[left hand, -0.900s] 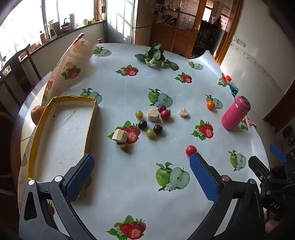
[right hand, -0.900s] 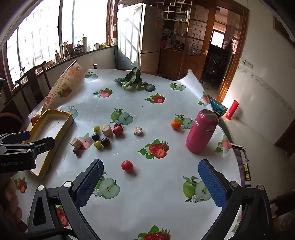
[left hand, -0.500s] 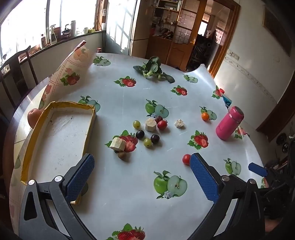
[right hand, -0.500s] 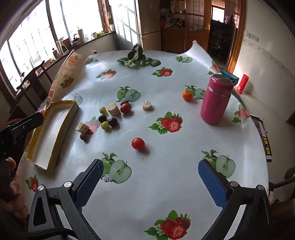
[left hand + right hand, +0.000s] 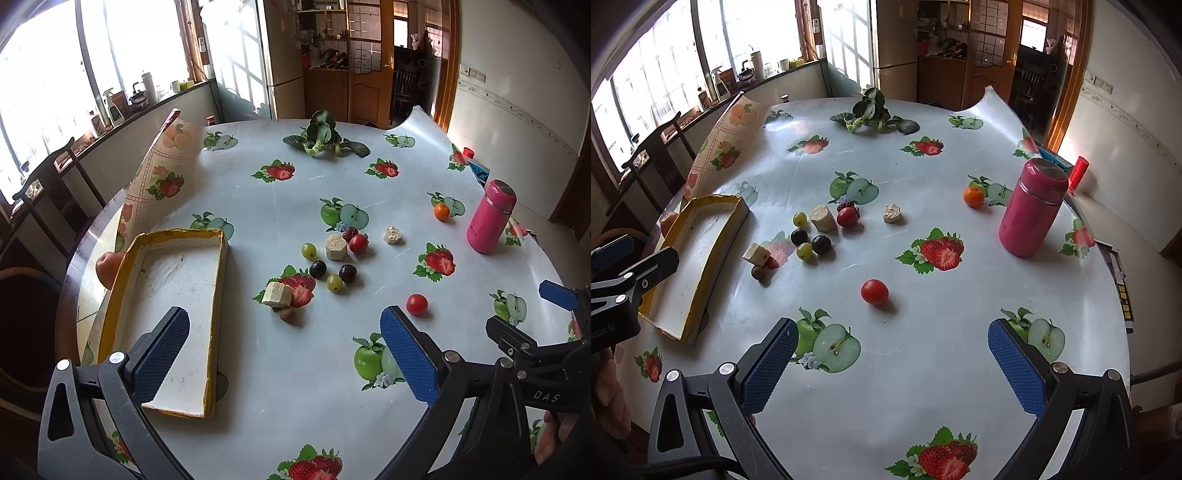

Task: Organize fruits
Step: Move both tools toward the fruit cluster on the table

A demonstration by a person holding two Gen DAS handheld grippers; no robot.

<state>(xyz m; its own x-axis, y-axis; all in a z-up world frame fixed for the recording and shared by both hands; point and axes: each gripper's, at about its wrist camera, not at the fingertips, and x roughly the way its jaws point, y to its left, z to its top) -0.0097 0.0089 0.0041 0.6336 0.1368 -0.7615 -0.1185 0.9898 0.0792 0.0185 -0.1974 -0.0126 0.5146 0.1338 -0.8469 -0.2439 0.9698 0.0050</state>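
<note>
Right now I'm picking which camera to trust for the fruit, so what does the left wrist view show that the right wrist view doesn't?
Only the left wrist view shows the left gripper head-on, open. Only the right wrist view shows the right gripper head-on, open. Both share the yellow-rimmed tray, the lone red tomato, the small orange, the pink bottle and the leafy greens.

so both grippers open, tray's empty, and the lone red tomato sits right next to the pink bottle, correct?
Not quite. The tomato lies alone near the table's middle, well apart from the pink bottle, as the right wrist view shows. The rest holds: left gripper and right gripper are open, and the tray is empty.
</note>
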